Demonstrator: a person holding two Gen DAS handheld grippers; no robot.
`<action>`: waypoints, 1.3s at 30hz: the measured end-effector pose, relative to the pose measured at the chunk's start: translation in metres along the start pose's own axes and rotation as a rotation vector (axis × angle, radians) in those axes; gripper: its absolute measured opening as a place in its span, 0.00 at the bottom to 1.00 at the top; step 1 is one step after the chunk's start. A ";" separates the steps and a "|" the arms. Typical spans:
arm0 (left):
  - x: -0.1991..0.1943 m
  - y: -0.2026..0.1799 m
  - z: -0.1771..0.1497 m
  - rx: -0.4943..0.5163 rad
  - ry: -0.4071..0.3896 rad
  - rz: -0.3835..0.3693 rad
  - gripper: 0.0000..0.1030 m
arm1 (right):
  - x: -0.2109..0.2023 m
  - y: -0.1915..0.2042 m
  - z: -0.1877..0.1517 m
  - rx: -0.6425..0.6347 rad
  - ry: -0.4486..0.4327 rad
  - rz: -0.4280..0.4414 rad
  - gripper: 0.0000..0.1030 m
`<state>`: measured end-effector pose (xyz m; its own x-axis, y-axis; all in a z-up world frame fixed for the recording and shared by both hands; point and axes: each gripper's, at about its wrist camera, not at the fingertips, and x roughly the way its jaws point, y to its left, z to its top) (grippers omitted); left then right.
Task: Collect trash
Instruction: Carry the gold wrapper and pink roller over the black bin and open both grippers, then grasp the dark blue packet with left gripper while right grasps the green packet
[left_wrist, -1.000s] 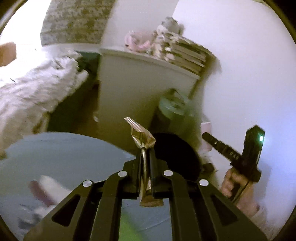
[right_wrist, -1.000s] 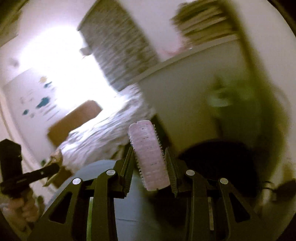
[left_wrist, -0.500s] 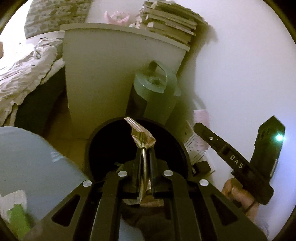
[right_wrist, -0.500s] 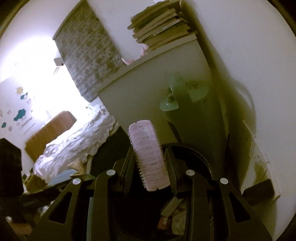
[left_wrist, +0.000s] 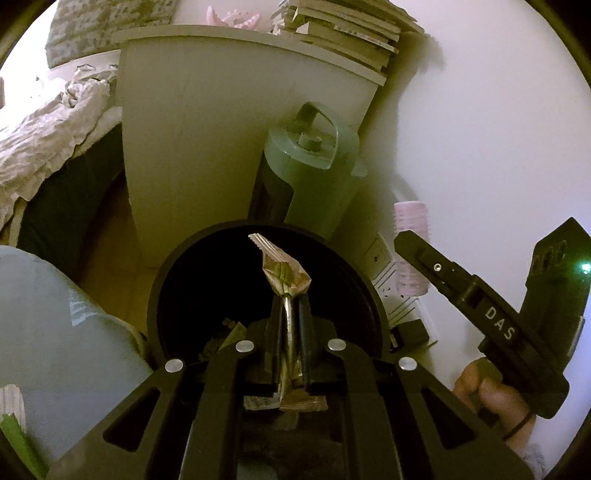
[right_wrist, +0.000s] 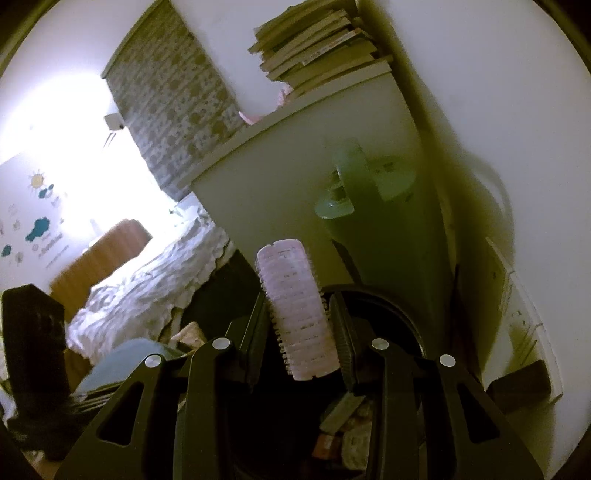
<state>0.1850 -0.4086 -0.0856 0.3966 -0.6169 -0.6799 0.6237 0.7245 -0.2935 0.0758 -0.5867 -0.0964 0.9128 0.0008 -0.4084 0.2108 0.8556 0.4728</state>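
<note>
My left gripper (left_wrist: 290, 306) is shut on a crumpled foil wrapper (left_wrist: 282, 273) and holds it over the open mouth of a round black trash bin (left_wrist: 177, 266). My right gripper (right_wrist: 299, 310) is shut on a pink hair roller (right_wrist: 295, 299) and holds it above the same bin (right_wrist: 402, 314), which has scraps of trash inside. The right gripper with the roller (left_wrist: 410, 247) also shows in the left wrist view, to the right of the bin, held by a hand.
A green cylindrical appliance (left_wrist: 306, 173) stands behind the bin against a white cabinet (left_wrist: 192, 140) topped with stacked books (left_wrist: 343, 29). The white wall (left_wrist: 480, 129) is on the right, with a power strip (left_wrist: 384, 273) on the floor. An unmade bed (left_wrist: 44, 125) is on the left; a light blue surface (left_wrist: 55, 325) sits near left.
Both grippers swung from the blue surface toward the bin and closed in over its mouth. Each still holds its item.
</note>
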 end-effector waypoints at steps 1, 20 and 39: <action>0.001 0.000 0.001 0.002 0.002 -0.004 0.12 | 0.001 0.001 0.000 -0.001 0.002 0.001 0.33; -0.075 0.002 -0.013 -0.069 -0.048 -0.043 0.59 | 0.004 -0.003 -0.004 0.044 0.011 -0.023 0.65; -0.301 0.204 -0.151 -0.153 -0.081 0.402 0.59 | -0.045 0.159 -0.083 -0.282 0.181 0.308 0.71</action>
<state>0.0912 -0.0281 -0.0421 0.6424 -0.2942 -0.7076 0.3044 0.9454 -0.1167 0.0398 -0.4077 -0.0675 0.8371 0.3459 -0.4239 -0.1868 0.9089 0.3728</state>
